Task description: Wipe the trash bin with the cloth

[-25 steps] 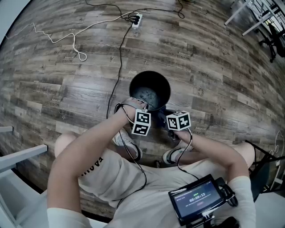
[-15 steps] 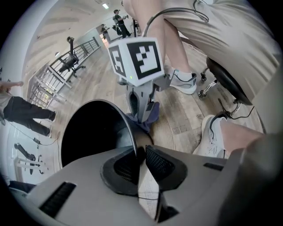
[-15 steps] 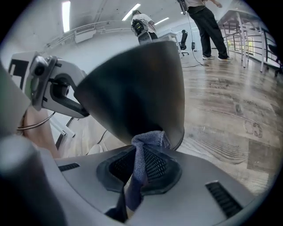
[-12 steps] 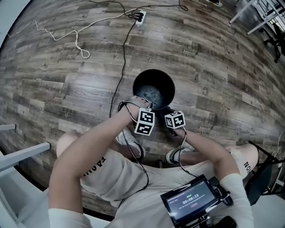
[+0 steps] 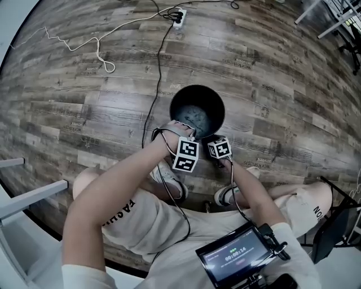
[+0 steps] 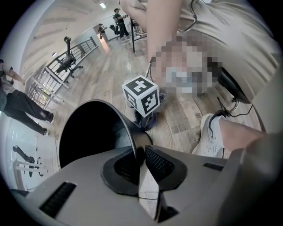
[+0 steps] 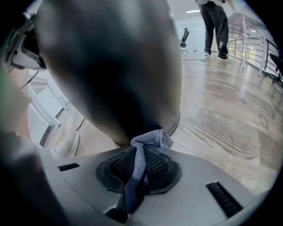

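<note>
A black round trash bin stands on the wood floor in front of the seated person. My left gripper reaches down onto its near rim. In the left gripper view the thin rim runs between the jaws, and the left gripper is shut on it. My right gripper sits low beside the bin's near right side. It is shut on a grey-blue cloth, whose bunched end presses against the bin's dark outer wall. The cloth also shows under the right gripper's marker cube.
A black cable and a white cord run across the floor to a power strip at the back. The person's shoes rest just behind the bin. A small screen hangs at the chest. A white frame stands left.
My right gripper has sunk lower along the bin's near side with the cloth. My left gripper has stayed on the rim.
</note>
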Tool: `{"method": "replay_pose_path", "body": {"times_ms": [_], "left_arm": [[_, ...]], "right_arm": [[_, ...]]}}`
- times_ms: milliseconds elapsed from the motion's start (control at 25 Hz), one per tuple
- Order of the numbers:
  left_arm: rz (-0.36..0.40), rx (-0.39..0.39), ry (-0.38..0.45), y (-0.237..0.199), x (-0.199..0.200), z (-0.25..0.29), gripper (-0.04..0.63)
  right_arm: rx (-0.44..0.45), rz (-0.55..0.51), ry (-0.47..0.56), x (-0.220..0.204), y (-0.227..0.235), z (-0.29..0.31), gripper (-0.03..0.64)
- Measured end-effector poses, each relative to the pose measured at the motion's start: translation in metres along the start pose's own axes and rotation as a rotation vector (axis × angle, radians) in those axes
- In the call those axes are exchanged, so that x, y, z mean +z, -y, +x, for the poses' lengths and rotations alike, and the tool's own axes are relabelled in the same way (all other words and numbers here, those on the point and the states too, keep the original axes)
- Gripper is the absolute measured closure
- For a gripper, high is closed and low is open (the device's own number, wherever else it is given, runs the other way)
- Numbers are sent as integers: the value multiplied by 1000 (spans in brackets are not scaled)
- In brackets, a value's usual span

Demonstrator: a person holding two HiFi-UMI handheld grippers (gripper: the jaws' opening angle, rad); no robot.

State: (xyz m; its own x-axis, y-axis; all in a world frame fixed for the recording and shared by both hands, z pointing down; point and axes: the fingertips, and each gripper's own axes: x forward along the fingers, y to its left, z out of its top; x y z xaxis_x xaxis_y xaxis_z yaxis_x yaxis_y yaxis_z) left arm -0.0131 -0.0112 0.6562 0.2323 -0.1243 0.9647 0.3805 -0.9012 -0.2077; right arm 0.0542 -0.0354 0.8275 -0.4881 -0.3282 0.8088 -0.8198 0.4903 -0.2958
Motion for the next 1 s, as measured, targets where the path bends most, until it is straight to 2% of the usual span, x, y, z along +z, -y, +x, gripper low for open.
{"method": "replay_pose_path", "body": {"times_ms": [120,360,560,680,800,1000], "left_arm": [[-10,6,4,-1,0,0,540],[-27,5,-5,-1,0,2,540],[-66,19,8,-5,1,0,538],[-91,-17,19,-2,3,-1,537],[-80,-70,-11,2,-1,-2,458],[-66,-37,-39,-10,-14,-9,446]], "right_arm": [[-7,72,-5,3,2,4,583],[-11,112,-52,4,1,-2,583],[23,109,-56,14,-14,-28,583],[64,122,-59,21,-31,-57,583],[105,144,-59,27,-48,-91,583],[161,161,-5,43,-68,-139,583]]}}
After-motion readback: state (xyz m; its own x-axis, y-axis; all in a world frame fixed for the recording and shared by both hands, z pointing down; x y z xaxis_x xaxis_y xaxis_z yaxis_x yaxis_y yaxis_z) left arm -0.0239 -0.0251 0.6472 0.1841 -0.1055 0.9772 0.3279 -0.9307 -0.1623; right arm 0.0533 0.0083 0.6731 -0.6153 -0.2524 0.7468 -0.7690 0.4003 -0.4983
